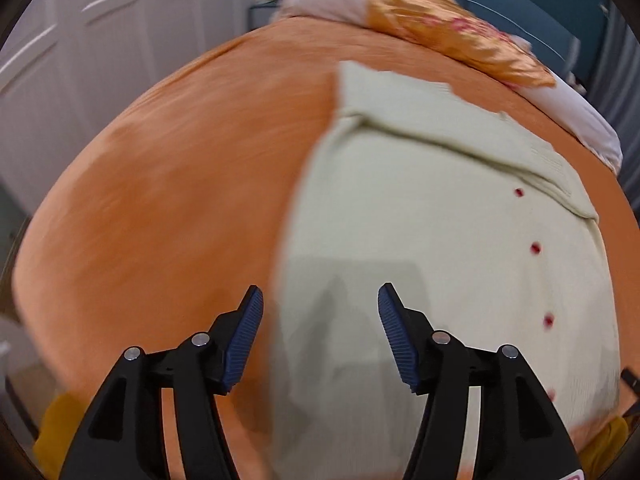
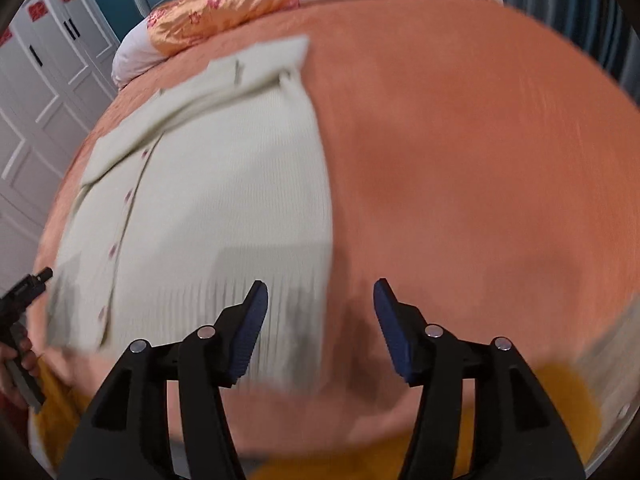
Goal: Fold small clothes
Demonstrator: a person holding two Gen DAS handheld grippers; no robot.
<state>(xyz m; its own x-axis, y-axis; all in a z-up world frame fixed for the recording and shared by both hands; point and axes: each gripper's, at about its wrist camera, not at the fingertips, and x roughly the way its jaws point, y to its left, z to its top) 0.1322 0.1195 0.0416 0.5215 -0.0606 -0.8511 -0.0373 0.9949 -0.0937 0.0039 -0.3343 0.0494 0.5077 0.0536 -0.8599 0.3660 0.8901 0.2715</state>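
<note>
A cream knit cardigan [image 1: 440, 240] with small red buttons lies flat on an orange bedspread [image 1: 160, 200], its sleeves folded across the chest. My left gripper [image 1: 320, 308] hovers above the cardigan's lower left edge, jaws apart with nothing between them. In the right wrist view the same cardigan [image 2: 208, 184] fills the left half. My right gripper [image 2: 320, 304] hangs over its lower right corner and the bedspread [image 2: 480, 180], also open and empty. The left gripper's tip [image 2: 28, 284] shows at the far left edge, held by a hand [image 2: 20, 356].
An orange satin pillow [image 1: 448, 28] on white bedding [image 1: 580, 120] lies at the head of the bed. White panelled wardrobe doors [image 1: 100, 32] stand beside the bed. Mustard-yellow cloth [image 2: 540, 400] shows at the near edge.
</note>
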